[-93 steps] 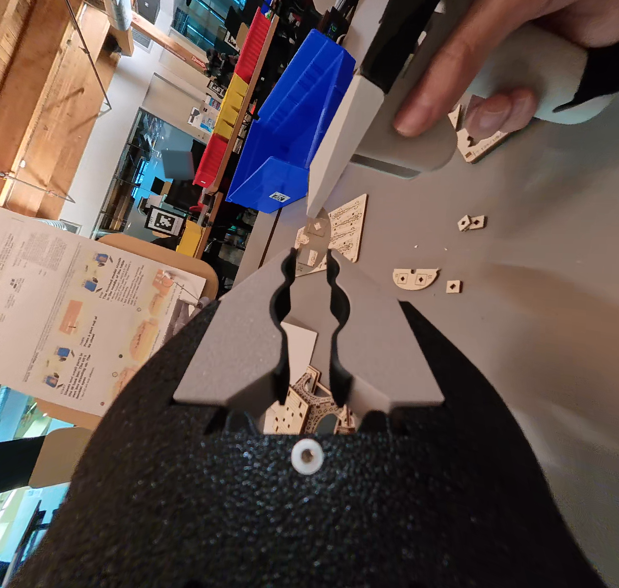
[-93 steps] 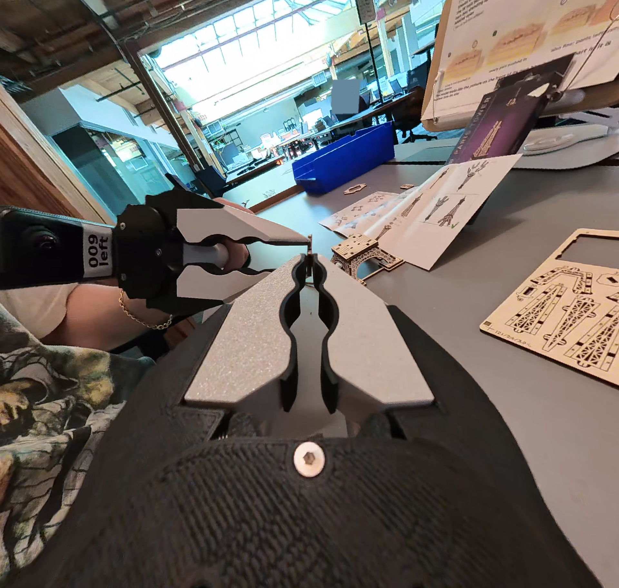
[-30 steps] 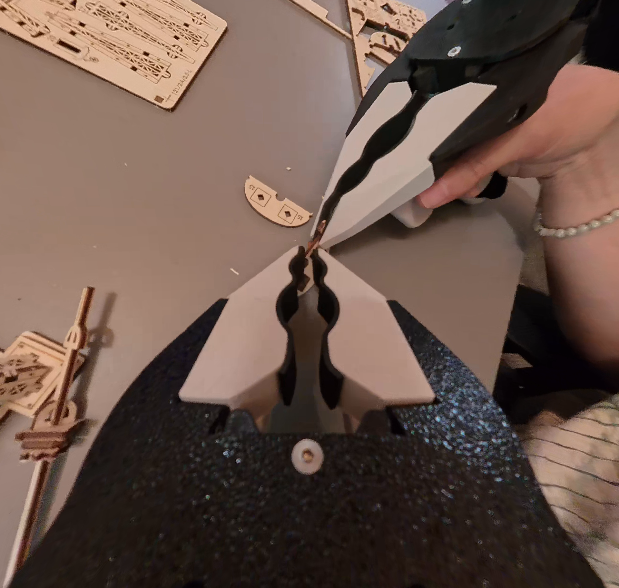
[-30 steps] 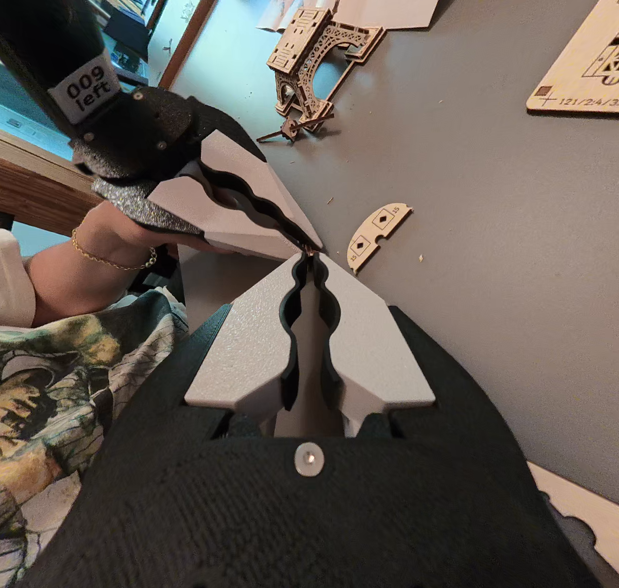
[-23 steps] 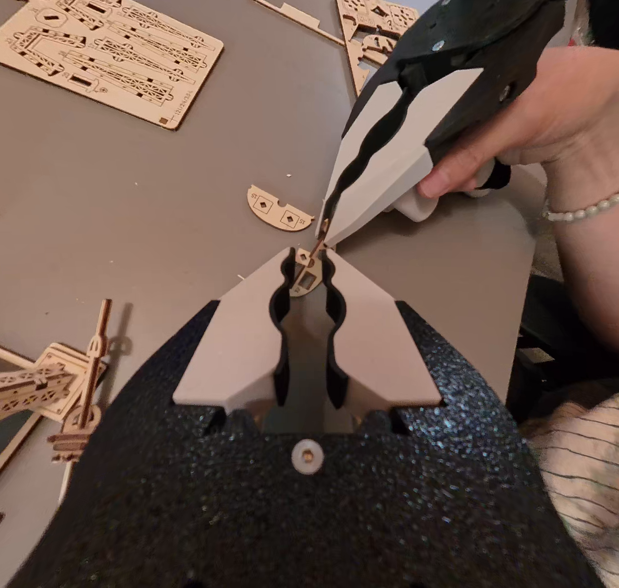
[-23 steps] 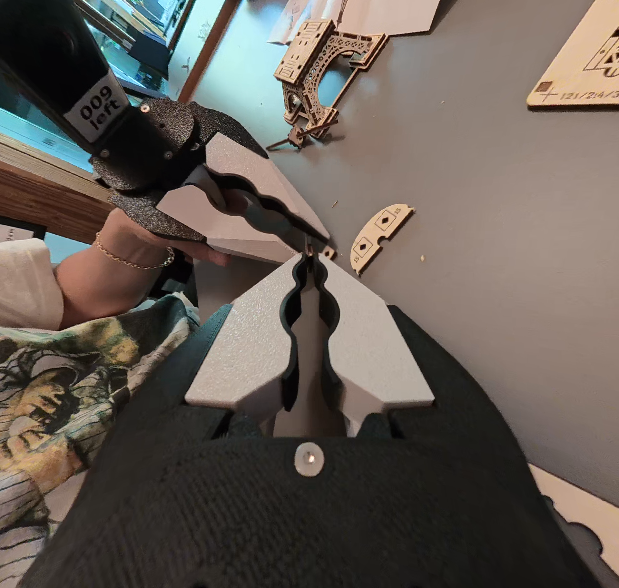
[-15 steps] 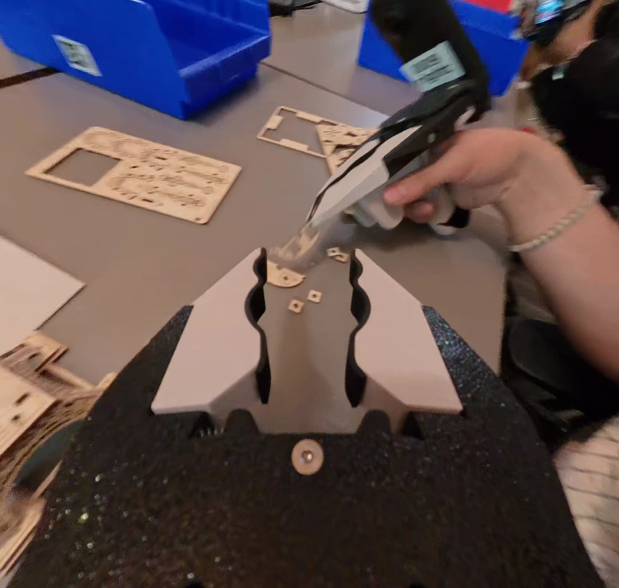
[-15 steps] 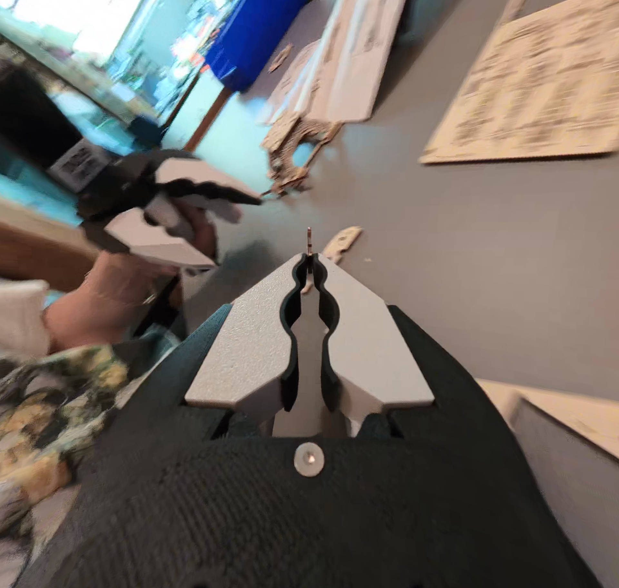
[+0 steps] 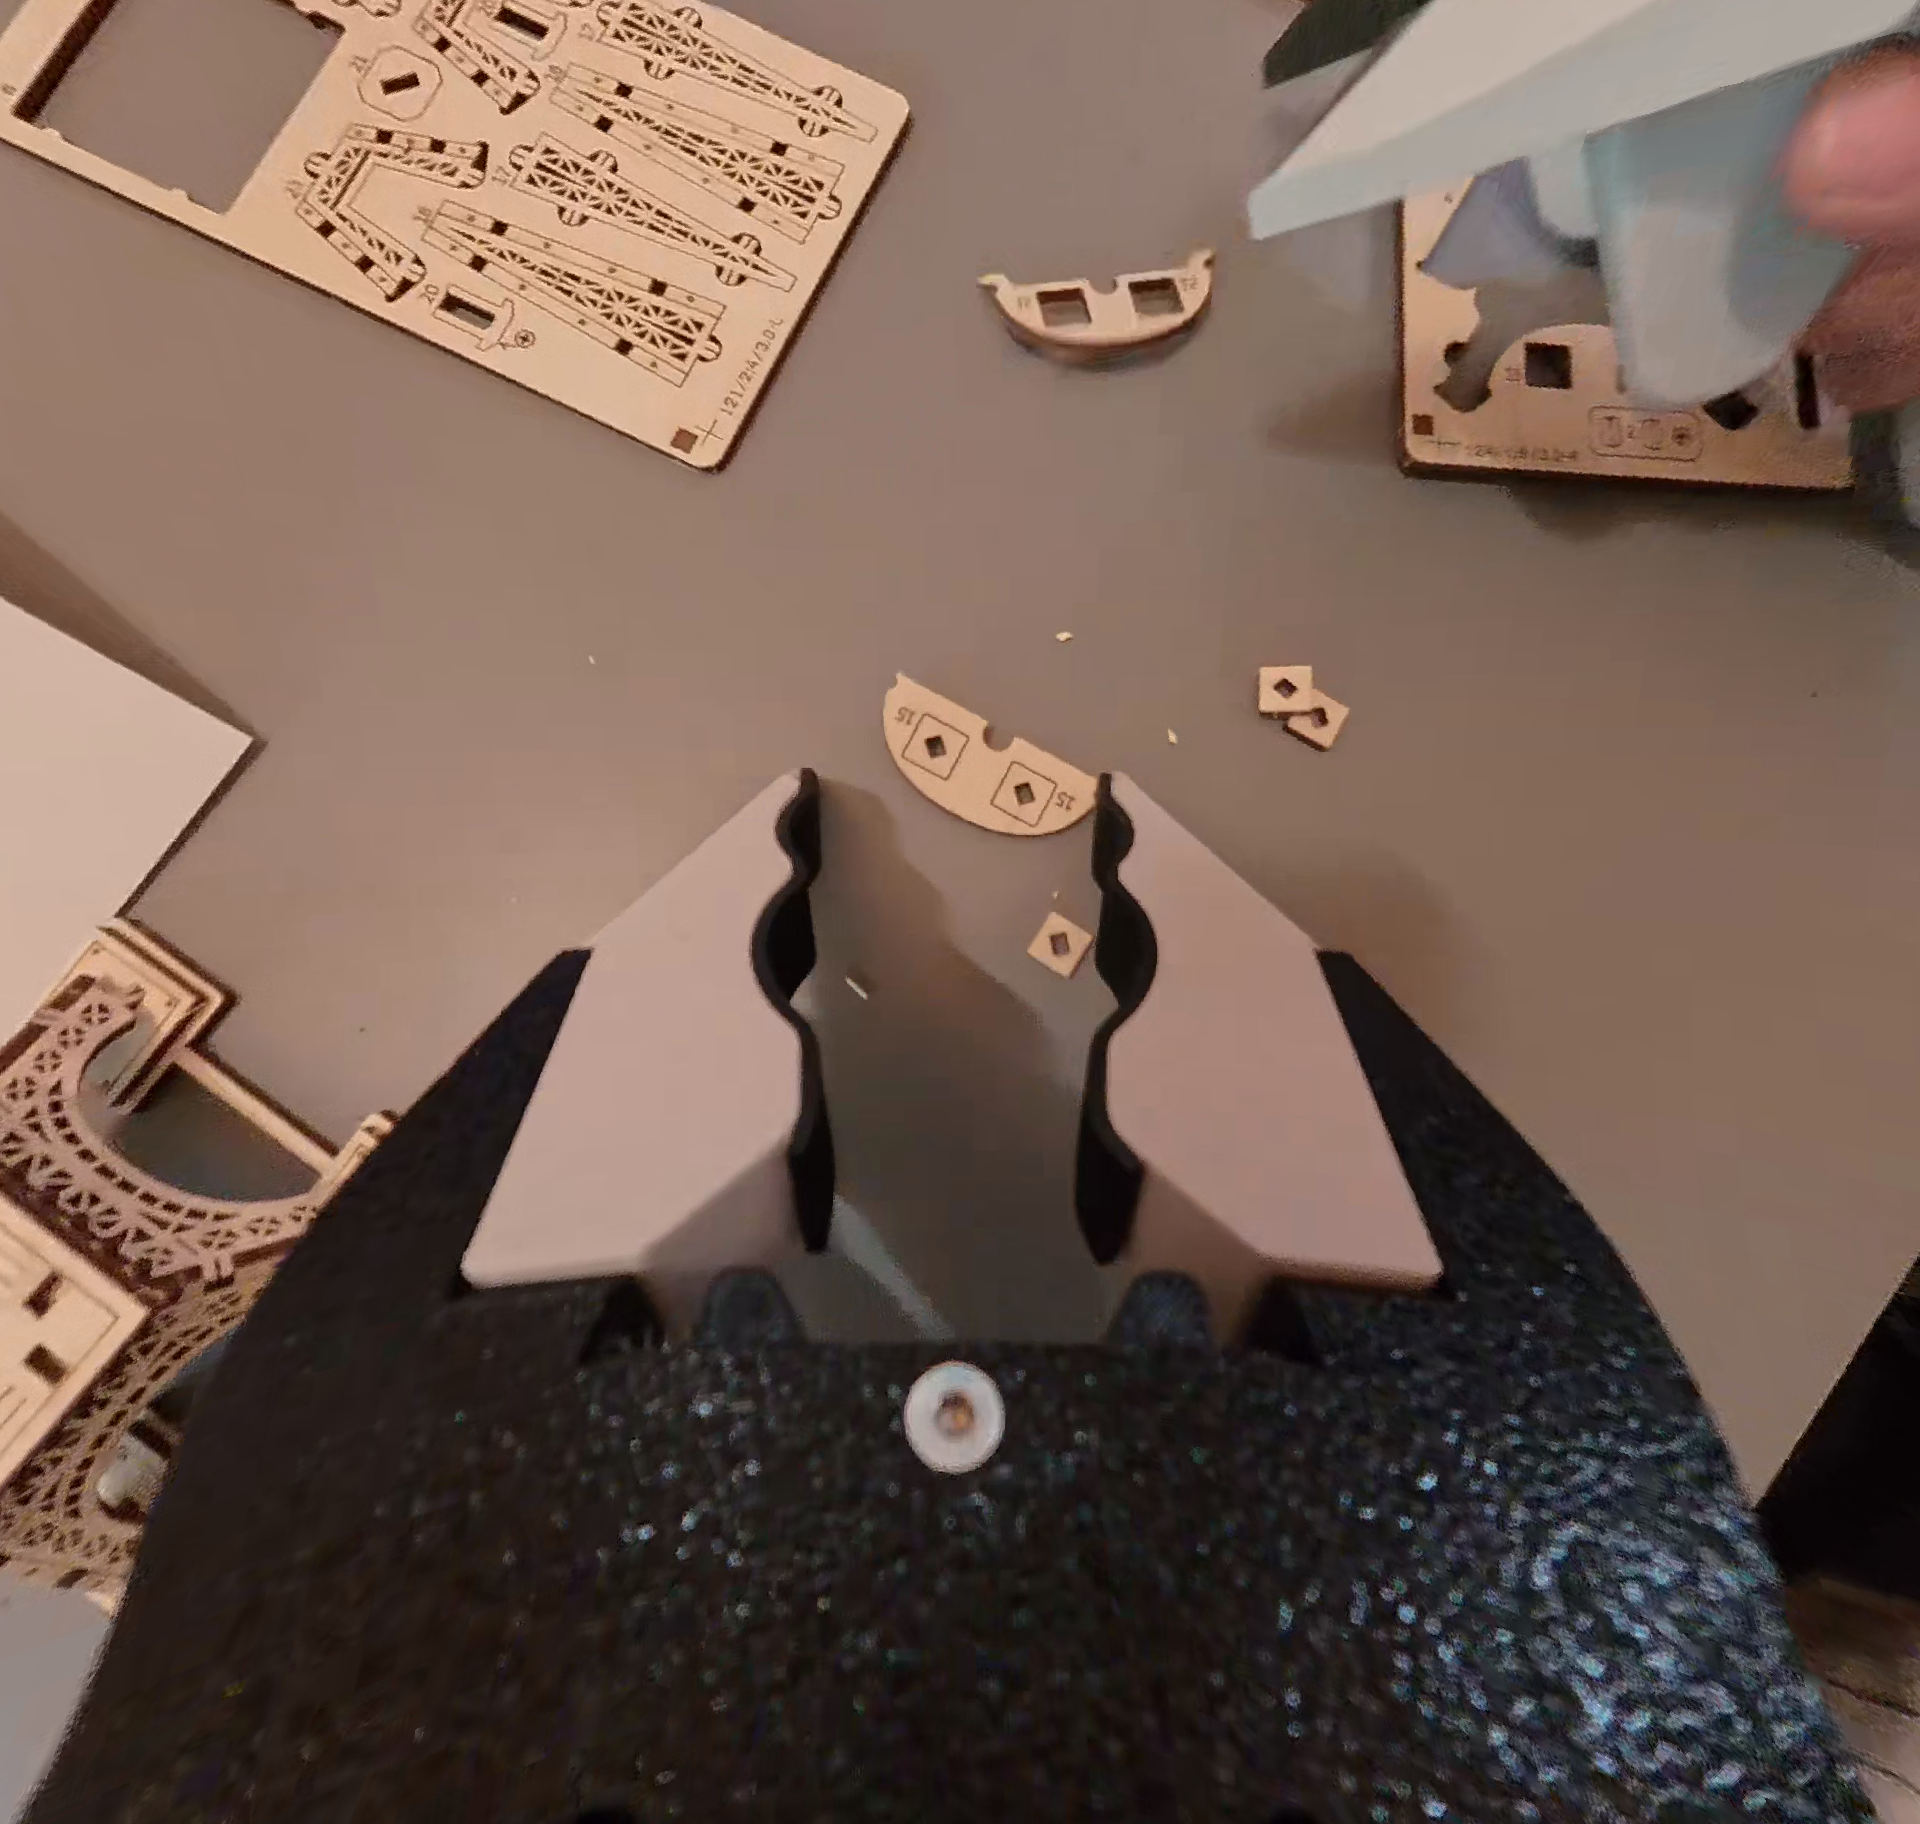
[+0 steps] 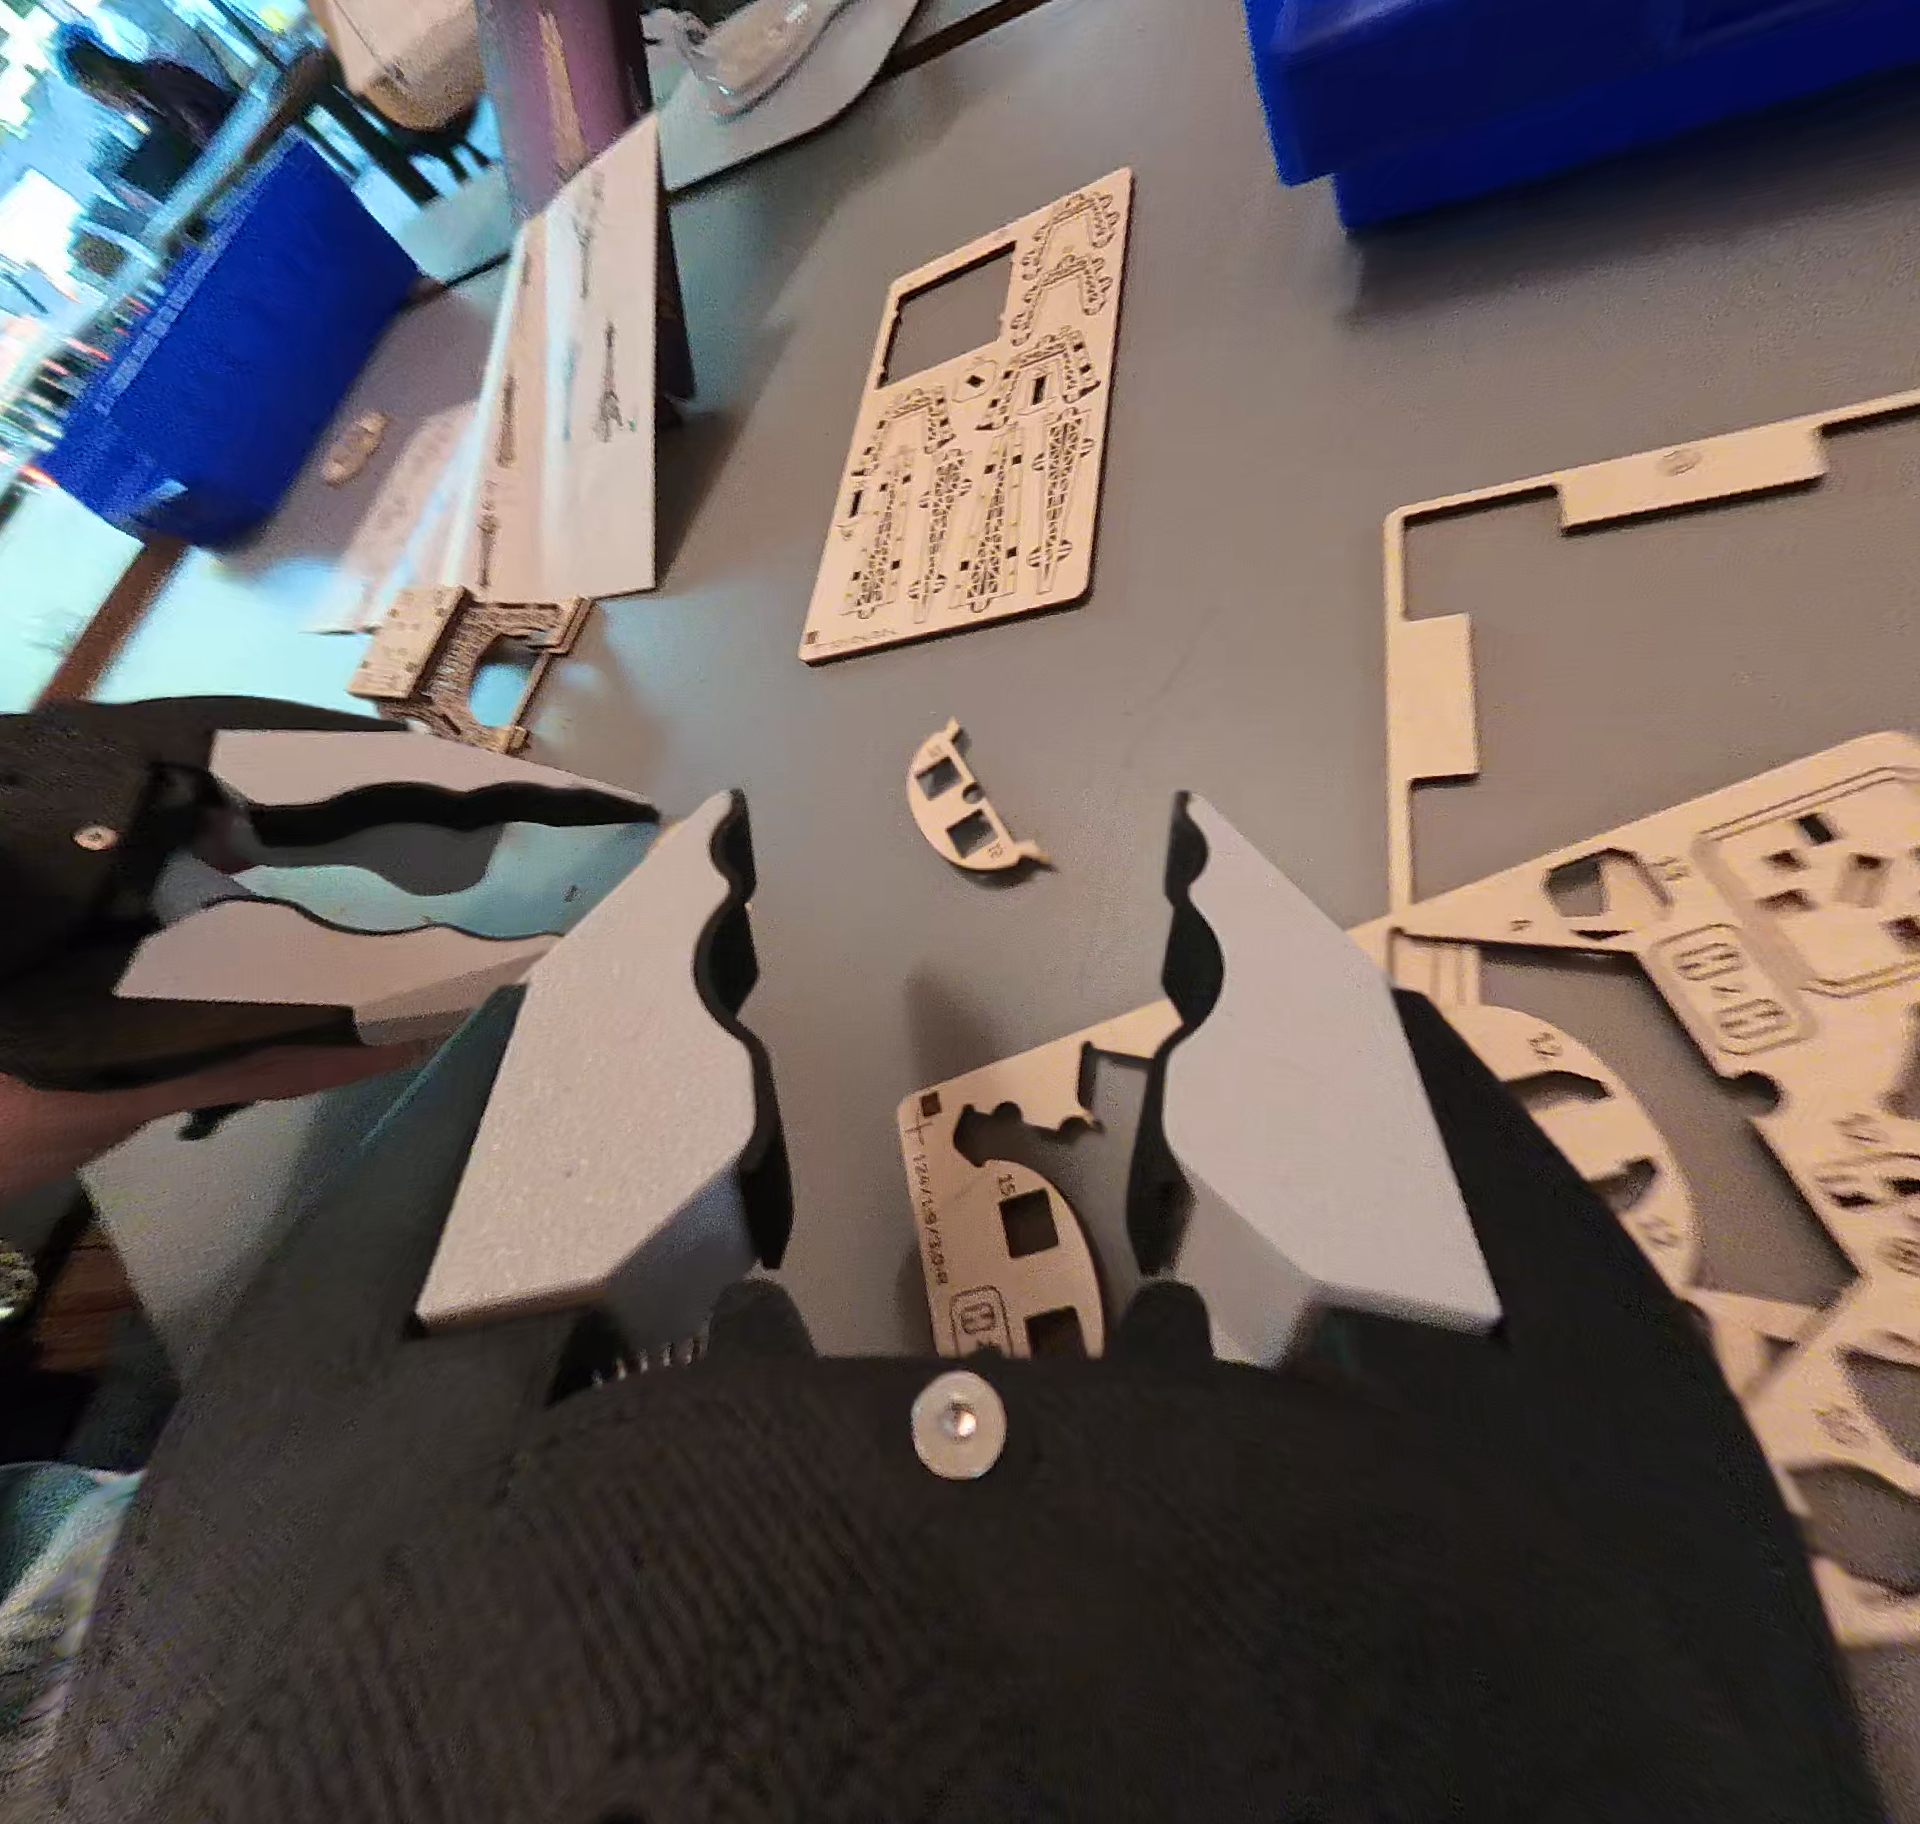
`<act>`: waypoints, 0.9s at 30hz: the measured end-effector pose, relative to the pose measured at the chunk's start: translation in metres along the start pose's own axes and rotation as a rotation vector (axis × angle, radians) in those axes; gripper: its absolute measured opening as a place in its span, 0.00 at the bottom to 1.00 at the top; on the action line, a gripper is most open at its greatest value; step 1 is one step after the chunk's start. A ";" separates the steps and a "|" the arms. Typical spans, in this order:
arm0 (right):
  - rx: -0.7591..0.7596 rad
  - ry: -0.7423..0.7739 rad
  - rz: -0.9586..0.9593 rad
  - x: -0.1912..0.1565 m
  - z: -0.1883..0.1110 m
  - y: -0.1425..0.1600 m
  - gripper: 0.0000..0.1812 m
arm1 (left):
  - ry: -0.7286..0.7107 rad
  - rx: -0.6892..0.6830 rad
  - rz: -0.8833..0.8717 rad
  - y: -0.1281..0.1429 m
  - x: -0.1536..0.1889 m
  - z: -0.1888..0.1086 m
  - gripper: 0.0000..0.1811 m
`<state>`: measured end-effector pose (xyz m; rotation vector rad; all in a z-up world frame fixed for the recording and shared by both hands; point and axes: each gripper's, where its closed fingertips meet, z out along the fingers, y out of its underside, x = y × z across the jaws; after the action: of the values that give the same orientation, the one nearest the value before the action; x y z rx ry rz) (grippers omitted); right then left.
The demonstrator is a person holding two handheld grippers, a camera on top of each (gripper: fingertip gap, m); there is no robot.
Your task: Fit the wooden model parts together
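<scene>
We hold the left gripper (image 9: 956, 787) above the grey table (image 9: 623, 569) with its jaws spread wide and nothing between them. Just past its fingertips lies a flat half-round wooden piece (image 9: 987, 768) with 2 diamond holes, touching the table, its right end right at the tip of the right finger. One small square chip (image 9: 1060, 943) lies between the fingers, and 2 more chips (image 9: 1301, 706) lie together off to the right.

Farther ahead rests a curved wooden piece (image 9: 1099, 307) with 2 square holes; in the right wrist view the same piece (image 10: 966, 818) lies just ahead of the right gripper (image 10: 961, 808), whose jaws are also wide apart and empty. Below that gripper sits a punched-out wooden sheet (image 10: 1013, 1213).

A full sheet of tower parts (image 9: 457, 143) lies at the upper left, and the partly built tower base (image 9: 94, 1203) stands at the left edge, beside a white paper sheet (image 9: 94, 756). A blue bin (image 10: 1600, 39) stands at the far side of the table.
</scene>
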<state>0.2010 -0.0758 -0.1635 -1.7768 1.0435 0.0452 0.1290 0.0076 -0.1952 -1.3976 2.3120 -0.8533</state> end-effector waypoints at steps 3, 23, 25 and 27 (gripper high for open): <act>0.034 0.066 -0.061 0.003 -0.009 -0.011 0.50 | 0.019 -0.011 0.027 -0.002 0.004 0.001 0.22; 0.088 -0.521 -0.045 -0.090 -0.022 -0.015 0.18 | -0.117 0.418 0.682 -0.051 0.031 -0.048 0.19; 0.091 -0.597 -0.037 -0.100 -0.024 -0.014 0.06 | -0.157 0.456 0.774 -0.053 0.036 -0.054 0.19; 0.077 -0.621 -0.053 -0.104 -0.023 -0.009 0.05 | -0.147 0.471 0.800 -0.051 0.041 -0.056 0.19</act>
<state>0.1328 -0.0280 -0.0973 -1.5664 0.5389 0.4854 0.1144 -0.0280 -0.1174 -0.2757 2.0774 -0.8893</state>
